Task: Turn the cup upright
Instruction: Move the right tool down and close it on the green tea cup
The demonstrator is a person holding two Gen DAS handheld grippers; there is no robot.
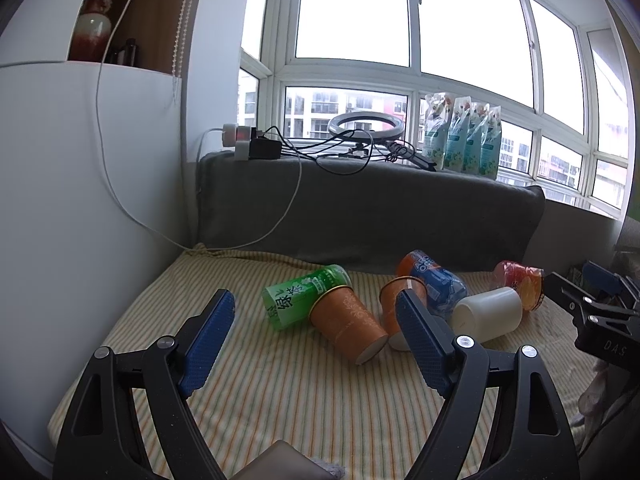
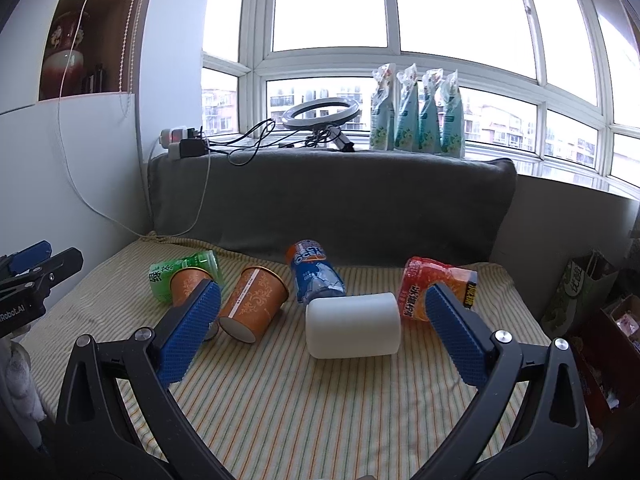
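A striped yellow-and-green cloth (image 2: 320, 400) is spread over the cushioned seat, and a grey padded backrest (image 2: 332, 200) is set along its far edge. Beyond the backrest, a white-framed bay window (image 2: 332, 56) is seen, with apartment blocks outside. On the sill, a round ring light (image 2: 320, 112), a white power strip with black adapters (image 2: 184, 142) and four teal-and-white refill pouches (image 2: 418, 116) are stood. A wooden niche with a red-and-white vase (image 2: 64, 52) is set into the white wall at far left.

The smooth white plastic cup (image 2: 352, 325) is laid on its side near the middle of the cloth, its mouth turned left. Two orange paper cups are also tipped over: one (image 2: 256, 304) just left of the white cup, the other (image 1: 348, 320) further left, touching a green tea bottle (image 1: 304, 294) lying on its side. A blue-and-orange drink bottle (image 2: 316, 272) and a red-orange packaged bottle (image 2: 436, 292) are laid flat behind the white cup.

The right gripper (image 2: 320, 332) is held with its blue-padded fingers (image 2: 188, 336) wide apart, the white cup framed between them and untouched. The left gripper (image 1: 316, 344) is likewise spread wide, nothing being held, with the orange cups ahead.
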